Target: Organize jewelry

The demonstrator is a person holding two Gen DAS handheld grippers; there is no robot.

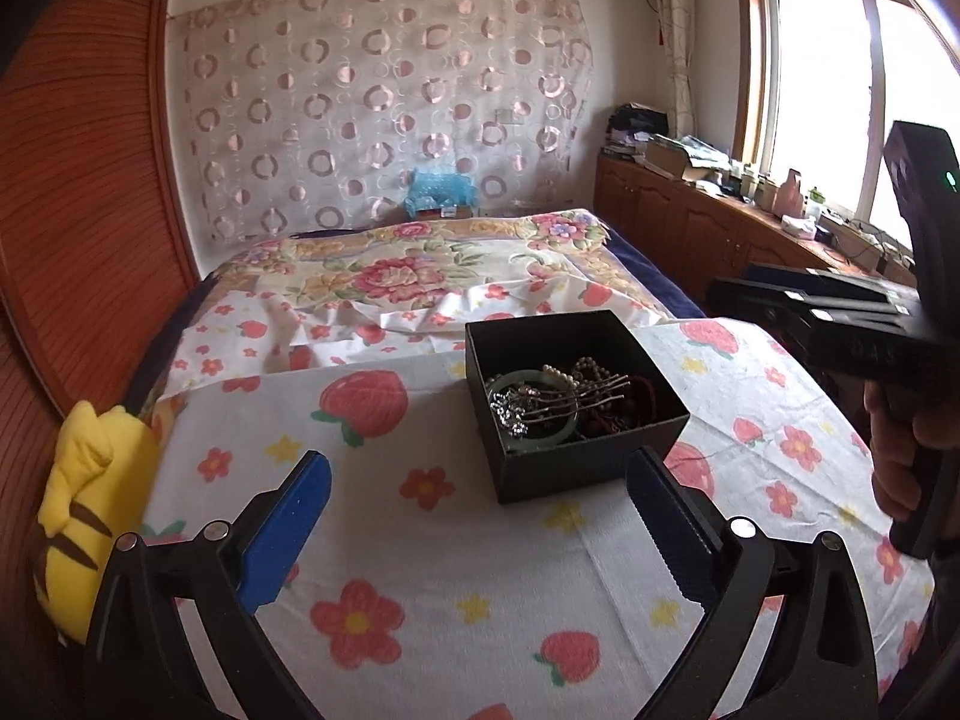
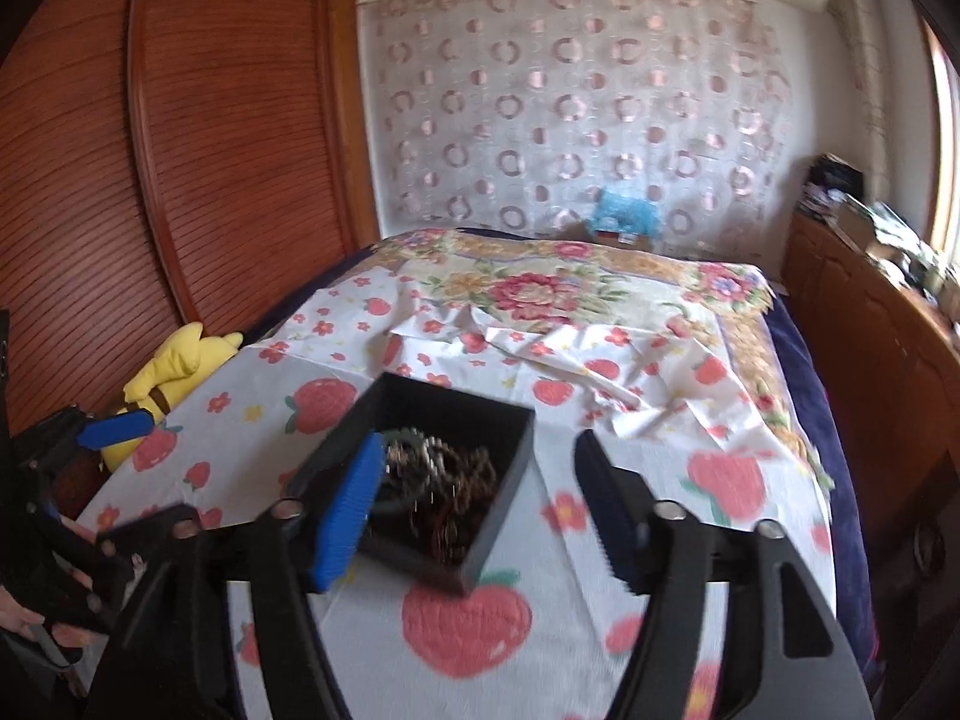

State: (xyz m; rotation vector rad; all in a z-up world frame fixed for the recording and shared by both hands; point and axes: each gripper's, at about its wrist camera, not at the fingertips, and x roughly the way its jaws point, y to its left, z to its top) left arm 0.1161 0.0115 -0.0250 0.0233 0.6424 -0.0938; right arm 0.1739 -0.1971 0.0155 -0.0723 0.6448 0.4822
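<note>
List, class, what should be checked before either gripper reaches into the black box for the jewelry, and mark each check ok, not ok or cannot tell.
1. Left gripper open with nothing between its fingers: ok.
2. Right gripper open and holding nothing: ok; its blue finger overlaps the box's near corner in its own view.
3. Black box lidless and upright on the strawberry-print cloth: ok.
4. Green bangle reachable on its own: not ok; hairpins and beaded strands lie across it.
5. Separate places ready for sorted pieces: not ok; neither view shows any.
6. Box steady enough for a one-handed pull: cannot tell.
</note>
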